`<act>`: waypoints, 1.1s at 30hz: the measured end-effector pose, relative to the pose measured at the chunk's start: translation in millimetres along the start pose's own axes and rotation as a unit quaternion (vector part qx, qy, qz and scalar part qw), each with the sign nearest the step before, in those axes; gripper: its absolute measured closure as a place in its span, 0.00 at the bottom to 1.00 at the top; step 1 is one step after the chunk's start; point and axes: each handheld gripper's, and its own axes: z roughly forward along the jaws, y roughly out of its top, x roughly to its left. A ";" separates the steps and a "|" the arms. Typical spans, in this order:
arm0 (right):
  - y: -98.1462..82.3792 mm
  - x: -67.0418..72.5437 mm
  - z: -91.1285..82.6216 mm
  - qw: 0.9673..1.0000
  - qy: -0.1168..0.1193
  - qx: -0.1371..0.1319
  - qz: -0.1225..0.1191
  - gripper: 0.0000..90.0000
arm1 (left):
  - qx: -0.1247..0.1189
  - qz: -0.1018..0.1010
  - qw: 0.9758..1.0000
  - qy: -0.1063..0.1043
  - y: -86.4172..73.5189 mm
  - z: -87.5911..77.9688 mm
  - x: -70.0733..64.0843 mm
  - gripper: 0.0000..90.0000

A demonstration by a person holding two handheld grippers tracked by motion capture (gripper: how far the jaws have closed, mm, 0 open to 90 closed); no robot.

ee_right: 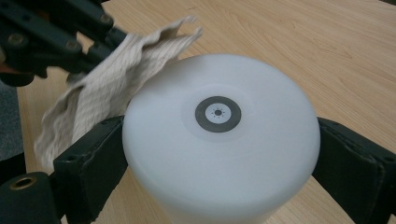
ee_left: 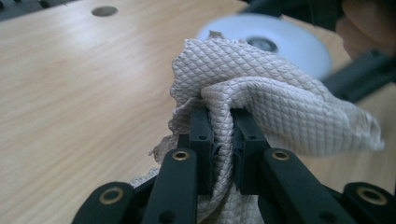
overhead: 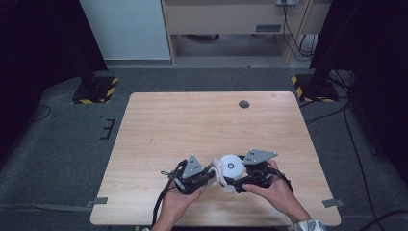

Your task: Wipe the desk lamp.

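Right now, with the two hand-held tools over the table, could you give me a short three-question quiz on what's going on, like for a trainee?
1. True or false: the left gripper is shut on the cloth.
2. What does the right gripper hold? A) a white round-topped object B) a red mug C) a spoon
3. Fill in: the white object has a dark ___ mark at the centre of its top.

Key: 1 true; the cloth is pinched between the jaws. 2 A; a jaw presses on each side of it. 3 ring; it shows in the right gripper view.
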 end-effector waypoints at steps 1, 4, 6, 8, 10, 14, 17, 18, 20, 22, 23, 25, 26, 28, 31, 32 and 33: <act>0.0 0.2 0.0 1.000 0.001 0.001 0.000 0.10 | 0.000 -0.001 1.000 0.002 0.7 2.0 2.6 0.89; 0.3 0.5 0.3 1.000 0.003 0.002 0.000 0.10 | 0.013 0.000 1.000 0.009 -1.4 11.4 8.8 0.89; 0.6 1.0 0.5 1.000 0.005 0.002 -0.002 0.10 | 0.028 0.003 1.000 0.013 -5.4 19.0 11.9 0.89; 0.9 2.4 1.1 1.000 0.007 0.002 -0.004 0.10 | 0.043 -0.001 0.999 0.014 -12.5 27.8 14.8 0.89; 1.1 3.3 1.3 1.000 0.008 0.003 -0.004 0.10 | 0.055 -0.002 0.998 0.014 -19.2 33.4 14.6 0.89; 1.3 2.8 1.8 1.000 0.008 0.003 -0.006 0.10 | 0.081 0.003 0.997 0.008 -29.7 36.7 9.5 0.89; 1.4 1.9 2.3 1.000 0.004 0.002 -0.003 0.10 | 0.098 0.003 0.995 0.000 -36.9 36.4 2.4 0.89; 1.3 1.4 2.5 1.000 0.002 0.000 -0.002 0.10 | 0.098 -0.001 0.995 -0.002 -38.2 35.4 -0.3 0.89; 1.0 1.0 2.2 1.000 -0.001 -0.001 0.001 0.10 | 0.096 0.003 0.995 -0.006 -36.0 32.4 -5.3 0.89; -0.3 0.1 1.3 1.000 -0.002 -0.003 0.000 0.10 | 0.079 0.000 0.997 -0.008 -30.2 26.2 -7.7 0.89; -1.2 0.1 0.8 1.000 -0.003 -0.004 -0.001 0.10 | 0.064 -0.005 0.998 -0.009 -25.7 21.4 -7.8 0.89; -2.6 0.6 0.0 1.000 -0.002 -0.005 -0.002 0.10 | 0.043 -0.002 0.999 -0.005 -18.8 14.9 -7.6 0.89; -3.0 0.8 -0.3 1.000 -0.001 -0.005 -0.002 0.10 | 0.029 0.002 1.000 -0.003 -15.0 11.6 -7.2 0.89; -3.2 1.4 -0.6 1.000 0.000 -0.005 -0.003 0.10 | 0.011 0.006 1.000 0.001 -8.8 7.2 -5.0 0.89; -4.4 3.0 -1.1 1.000 0.003 -0.007 -0.005 0.10 | 0.001 -0.003 1.000 0.000 -6.0 8.4 1.9 0.89; -4.6 3.4 -1.1 1.000 0.004 -0.007 -0.005 0.10 | 0.003 -0.004 1.000 0.000 -6.8 11.0 4.0 0.89; -4.5 3.6 -1.0 1.000 0.005 -0.007 -0.006 0.10 | 0.008 -0.004 1.000 0.001 -8.0 13.5 5.3 0.89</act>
